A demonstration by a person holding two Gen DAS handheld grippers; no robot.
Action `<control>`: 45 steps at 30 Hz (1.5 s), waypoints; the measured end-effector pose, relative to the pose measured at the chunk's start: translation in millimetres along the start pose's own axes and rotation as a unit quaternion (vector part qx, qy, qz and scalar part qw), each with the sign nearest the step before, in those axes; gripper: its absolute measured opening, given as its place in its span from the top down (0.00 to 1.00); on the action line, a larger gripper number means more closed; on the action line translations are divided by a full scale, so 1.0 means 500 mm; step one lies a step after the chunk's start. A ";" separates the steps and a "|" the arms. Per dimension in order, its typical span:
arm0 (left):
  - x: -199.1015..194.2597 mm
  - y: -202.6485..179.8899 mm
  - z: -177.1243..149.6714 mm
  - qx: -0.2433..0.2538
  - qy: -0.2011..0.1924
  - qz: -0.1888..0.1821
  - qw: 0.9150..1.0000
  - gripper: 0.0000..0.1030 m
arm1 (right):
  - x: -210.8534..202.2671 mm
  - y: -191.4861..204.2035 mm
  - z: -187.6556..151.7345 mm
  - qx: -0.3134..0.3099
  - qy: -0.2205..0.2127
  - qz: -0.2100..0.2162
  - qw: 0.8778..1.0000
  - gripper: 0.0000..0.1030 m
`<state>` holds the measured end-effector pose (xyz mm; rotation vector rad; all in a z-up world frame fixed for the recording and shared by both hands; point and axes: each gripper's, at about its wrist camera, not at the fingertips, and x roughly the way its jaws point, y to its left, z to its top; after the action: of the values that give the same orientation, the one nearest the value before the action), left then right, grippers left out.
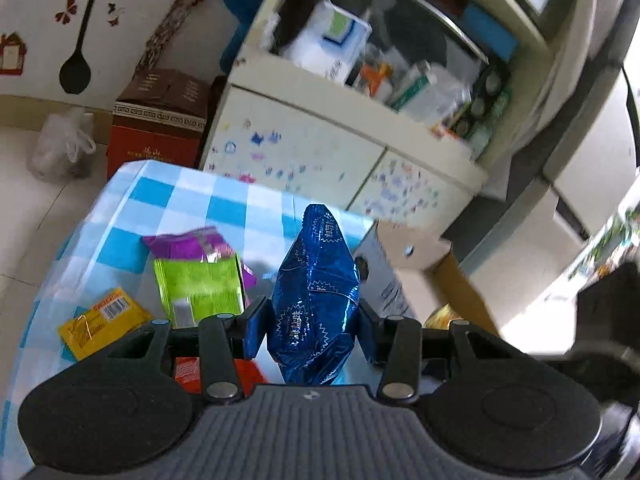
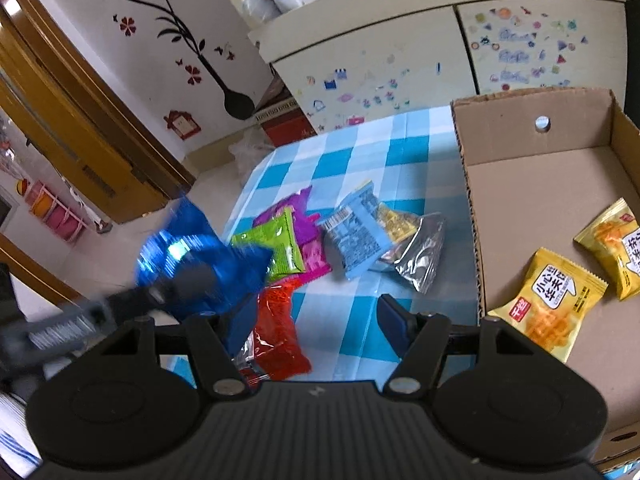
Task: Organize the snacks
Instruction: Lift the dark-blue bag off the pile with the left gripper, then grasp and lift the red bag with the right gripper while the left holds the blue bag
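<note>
My left gripper [image 1: 312,320] is shut on a shiny blue snack packet [image 1: 318,292] and holds it up above the blue-checked table [image 1: 224,204]. That packet shows blurred at the left of the right wrist view [image 2: 192,256]. My right gripper [image 2: 316,320] is open and empty above the table, left of a cardboard box [image 2: 532,192] holding two yellow snack packets [image 2: 552,304]. On the table lie green [image 2: 280,244], purple [image 2: 304,216], red [image 2: 280,328], light blue [image 2: 356,232], silver [image 2: 420,256] and yellow [image 1: 104,322] packets.
A cream cabinet with stickers [image 2: 400,64] stands behind the table, its open shelf full of boxes [image 1: 332,40]. A red-brown carton [image 1: 160,124] and a plastic bag [image 1: 60,148] sit on the floor. A wooden door [image 2: 72,136] is at the left.
</note>
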<state>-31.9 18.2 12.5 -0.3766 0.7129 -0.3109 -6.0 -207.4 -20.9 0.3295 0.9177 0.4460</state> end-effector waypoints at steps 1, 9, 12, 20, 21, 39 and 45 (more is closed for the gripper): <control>-0.004 0.004 0.003 -0.007 -0.003 0.002 1.000 0.51 | 0.003 0.002 -0.001 -0.001 0.002 -0.002 1.000 0.35; -0.020 0.024 0.025 0.009 -0.027 0.089 0.996 0.50 | 0.041 0.043 -0.014 -0.038 0.019 -0.013 0.999 0.34; -0.026 0.039 0.034 -0.002 -0.033 0.100 0.994 0.50 | 0.070 0.073 -0.026 -0.059 0.030 -0.016 0.998 0.34; -0.027 0.083 0.042 -0.056 -0.027 0.130 0.990 0.50 | 0.146 0.153 -0.069 -0.128 0.041 -0.035 0.990 0.20; -0.027 0.087 0.043 -0.062 -0.027 0.132 0.989 0.50 | 0.155 0.161 -0.076 -0.140 0.043 -0.041 0.988 0.20; -0.007 0.099 0.035 -0.076 -0.003 0.162 0.984 0.50 | 0.253 0.223 -0.138 -0.258 0.051 -0.110 0.959 0.10; -0.005 0.099 0.032 -0.070 0.001 0.174 0.982 0.50 | 0.253 0.218 -0.133 -0.250 0.066 -0.108 0.960 0.32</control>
<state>-15.5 67.0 3.3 -0.3766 0.7899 0.0701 -18.5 -44.6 -95.6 -0.2637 0.9236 0.4842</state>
